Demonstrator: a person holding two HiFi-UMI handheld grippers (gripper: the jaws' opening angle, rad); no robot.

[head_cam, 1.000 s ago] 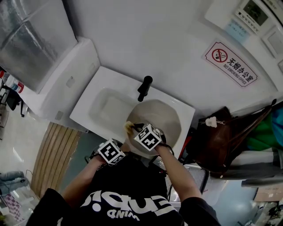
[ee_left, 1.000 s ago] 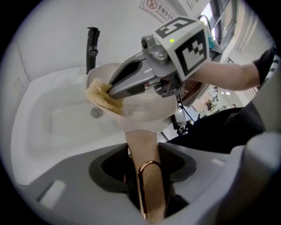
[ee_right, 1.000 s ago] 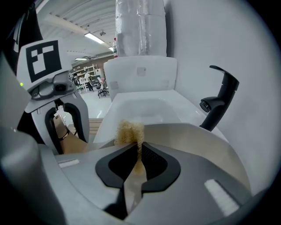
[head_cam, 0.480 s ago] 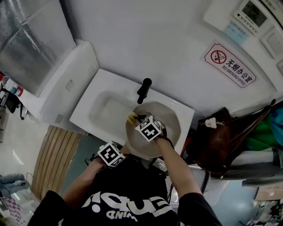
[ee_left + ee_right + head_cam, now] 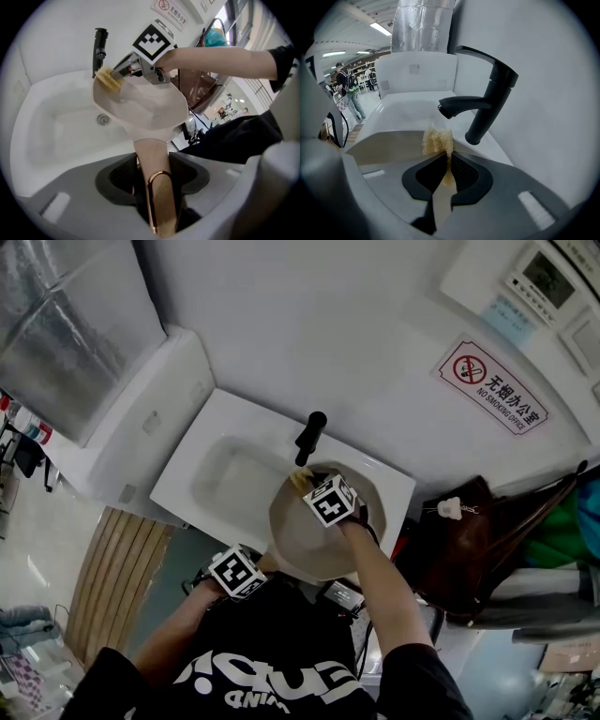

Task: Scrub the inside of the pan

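Scrubber [image 5: 300, 479] now at far pan [image 5: 305, 538] rim

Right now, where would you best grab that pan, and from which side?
By its long handle, from the person's side. It juts out from the pan toward them, slim enough for the left claw to close around, leaving the wide bowl free for the right claw's scrubber.
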